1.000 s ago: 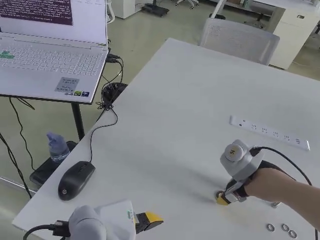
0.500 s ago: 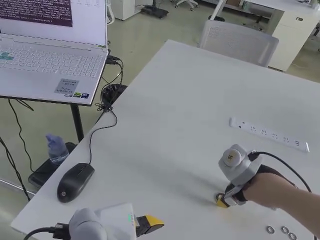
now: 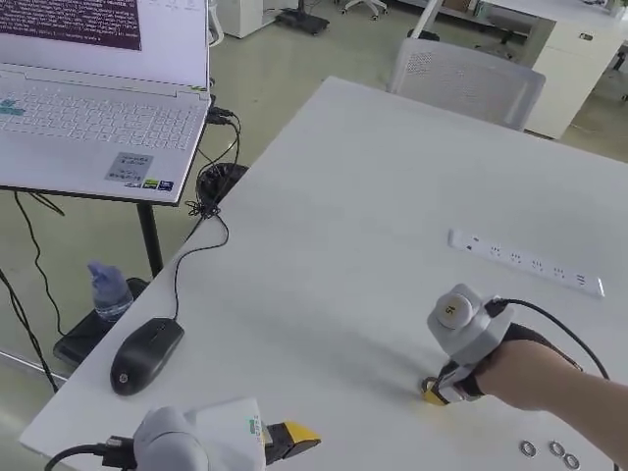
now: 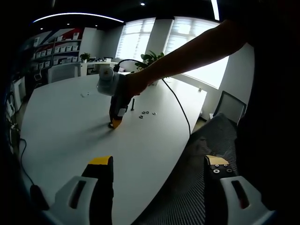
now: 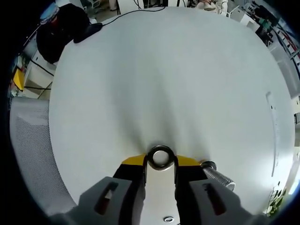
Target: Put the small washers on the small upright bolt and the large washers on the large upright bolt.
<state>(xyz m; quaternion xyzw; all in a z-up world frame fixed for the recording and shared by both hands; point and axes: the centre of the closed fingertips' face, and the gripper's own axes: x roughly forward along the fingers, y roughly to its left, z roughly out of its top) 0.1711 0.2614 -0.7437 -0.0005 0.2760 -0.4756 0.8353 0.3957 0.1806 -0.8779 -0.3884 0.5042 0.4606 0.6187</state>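
Note:
My right gripper (image 3: 435, 392) points down with its yellow tips on the white table (image 3: 343, 226). In the right gripper view its jaws are shut on a steel washer (image 5: 160, 158) that lies flat on the table. A threaded bolt (image 5: 216, 174) stands just right of the right jaw. Three loose washers (image 3: 555, 450) lie near the table's front right edge. My left gripper (image 3: 294, 437) hovers open at the bottom edge, with nothing between its fingers. From it I see the right gripper (image 4: 115, 123), an upright bolt (image 4: 132, 104) and washers (image 4: 146, 113) beyond.
A white power strip (image 3: 525, 261) lies at the right. A black mouse (image 3: 145, 355) sits near the table's left corner, its cable running back. An open laptop (image 3: 98, 118) stands on a stand to the left. A grey chair (image 3: 466, 78) is at the far side.
The right gripper has leaned over a little while its tips stay on the same spot of the table. The left gripper has held still.

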